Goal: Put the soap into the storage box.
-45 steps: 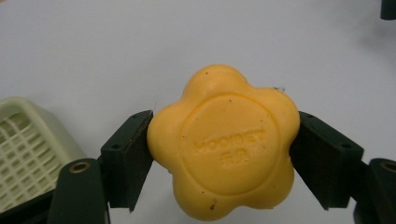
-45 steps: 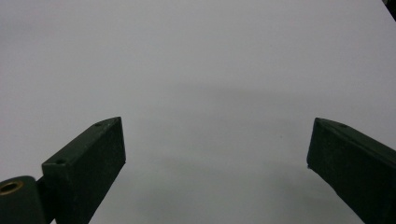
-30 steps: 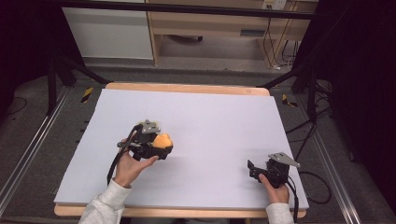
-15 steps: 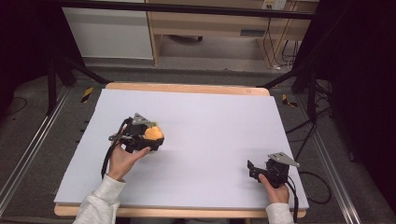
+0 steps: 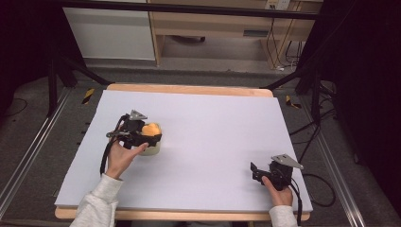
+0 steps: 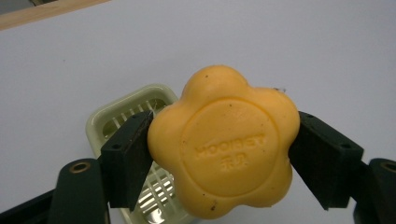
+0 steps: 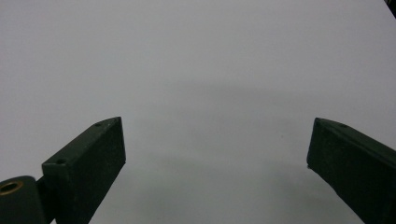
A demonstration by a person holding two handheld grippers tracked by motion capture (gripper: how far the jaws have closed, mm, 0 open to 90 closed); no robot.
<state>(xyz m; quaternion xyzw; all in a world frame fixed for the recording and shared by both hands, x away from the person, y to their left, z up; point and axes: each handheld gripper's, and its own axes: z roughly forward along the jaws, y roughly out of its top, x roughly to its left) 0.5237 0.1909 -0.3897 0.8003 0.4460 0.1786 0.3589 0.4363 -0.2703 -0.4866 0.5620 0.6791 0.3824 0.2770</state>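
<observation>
Clearly the step in hand is setting the orange flower-shaped soap (image 6: pixel 224 142) into the pale green soap dish (image 6: pixel 122 114): the left gripper (image 5: pixel 142 134) clamps the soap between its fingers (image 6: pixel 128 158), just above the dish and partly over its slatted floor. The next move likely calls for lowering the soap squarely over the dish, then releasing. Well to the right of the dish, the right gripper (image 5: pixel 265 175) rests on the desk (image 5: pixel 217 123), its fingers (image 7: pixel 88 161) spread wide and empty.

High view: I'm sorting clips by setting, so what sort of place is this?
Probably a lab or workshop recording station, not a home: a white-covered table on a black frame, loose cables on grey carpet, plain wooden furniture behind.
</observation>
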